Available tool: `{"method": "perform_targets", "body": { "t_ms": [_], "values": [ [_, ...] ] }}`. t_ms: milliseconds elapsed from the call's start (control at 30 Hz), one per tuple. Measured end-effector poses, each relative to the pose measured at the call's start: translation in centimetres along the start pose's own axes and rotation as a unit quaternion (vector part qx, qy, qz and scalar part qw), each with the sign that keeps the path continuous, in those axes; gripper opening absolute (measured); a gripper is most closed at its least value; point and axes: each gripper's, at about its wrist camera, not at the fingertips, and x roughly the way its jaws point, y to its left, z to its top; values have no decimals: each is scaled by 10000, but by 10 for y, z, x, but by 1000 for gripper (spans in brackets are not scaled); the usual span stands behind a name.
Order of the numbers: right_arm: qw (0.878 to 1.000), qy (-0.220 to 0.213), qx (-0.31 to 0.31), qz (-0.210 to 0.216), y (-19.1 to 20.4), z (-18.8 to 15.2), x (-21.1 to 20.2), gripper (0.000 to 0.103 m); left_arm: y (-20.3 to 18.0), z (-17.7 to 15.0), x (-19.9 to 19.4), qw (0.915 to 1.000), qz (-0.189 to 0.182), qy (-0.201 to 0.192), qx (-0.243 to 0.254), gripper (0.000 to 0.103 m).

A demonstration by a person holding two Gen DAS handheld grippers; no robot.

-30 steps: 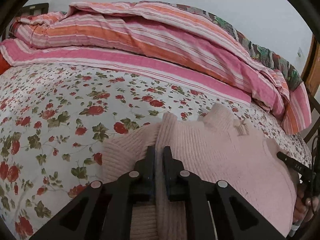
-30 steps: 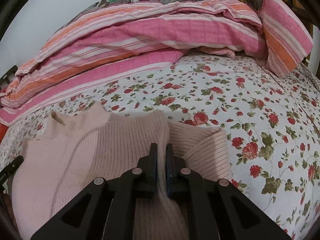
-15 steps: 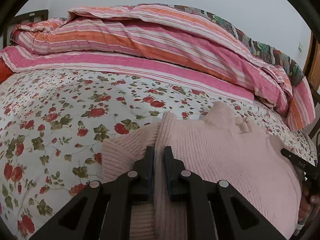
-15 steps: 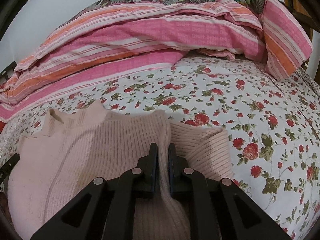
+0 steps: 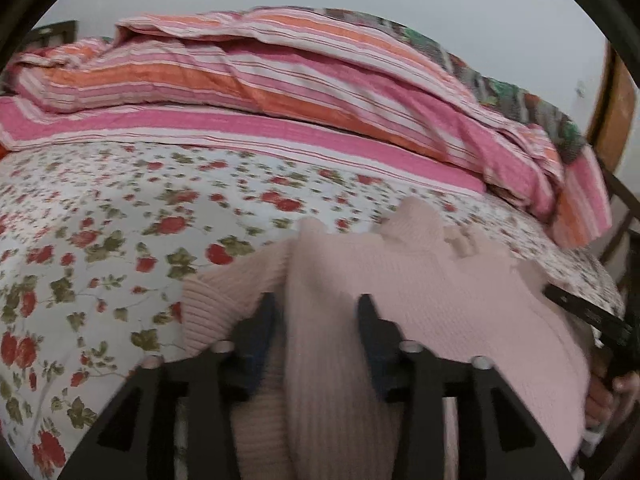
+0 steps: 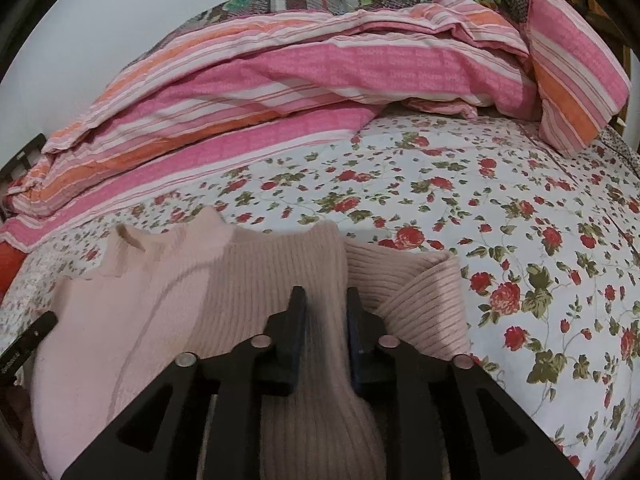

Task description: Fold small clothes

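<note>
left gripper (image 5: pixel 318 312): jaws just opened wide, sweater fold runs between them, pads off the knit
right gripper (image 6: pixel 322 306): jaws just parted a little, released (ribbed fold lies in the gap)
pink knit sweater (image 6: pixel 168 300): flat at the bed's near edge, sleeves folded in, collar toward far side
floral bedsheet (image 6: pixel 460 200): under the sweater
striped quilt (image 6: pixel 280 80): bunched along the bed's far edge
</note>
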Motion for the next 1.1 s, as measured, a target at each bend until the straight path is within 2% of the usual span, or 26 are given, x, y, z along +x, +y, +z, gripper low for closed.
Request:
{"method": "perform_targets", "body": {
  "t_ms": [33, 100, 167, 200, 267, 400, 467, 500, 567, 667, 800, 933, 1100],
  "values": [
    [9999, 1, -33, -105, 2, 1, -5, 22, 0, 0, -6, 10000, -39, -11, 2, 60],
    [9998, -65, -48, -187, 5, 5, -20, 23, 1, -4, -26, 9997, 18, -199, -102, 70],
    [9997, -259, -24, -36, 14, 8, -41, 30, 6, -10, -45, 9987, -87, -452, -236, 73],
    [9994, -310, -92, 89, 22, 9, -50, 36, 9, -12, -52, 9981, -131, -518, -308, 74],
    [9984, -290, -345, 328, 45, 11, -61, 42, 20, -15, -62, 9972, -72, -540, -521, 74],
    [9926, -54, -924, 792, 100, 1, -60, 45, 44, -23, -72, 9948, -133, -440, -907, 74],
    [9899, 108, -1208, 732, 125, -10, -46, 45, 54, -29, -74, 9938, -117, -325, -1053, 74],
    [9898, 151, -1329, 485, 132, -16, -35, 45, 57, -34, -77, 9934, -135, -290, -1099, 74],
    [9902, 441, -1322, 76, 135, -24, -7, 45, 63, -43, -82, 9932, -178, -258, -1125, 74],
    [9919, 566, -1133, 36, 134, -18, 11, 45, 67, -58, -90, 9939, -235, -187, -1063, 74],
    [9901, 941, -1041, -80, 138, 2, 32, 45, 71, -76, -96, 9929, -417, -143, -1107, 74],
    [9906, 958, -976, -96, 138, 7, 40, 46, 70, -88, -103, 9910, -717, -179, -1116, 74],
    [9920, 791, -979, 32, 133, -6, 18, 46, 63, -97, -108, 9886, -1004, -105, -1119, 74]
  ]
}}
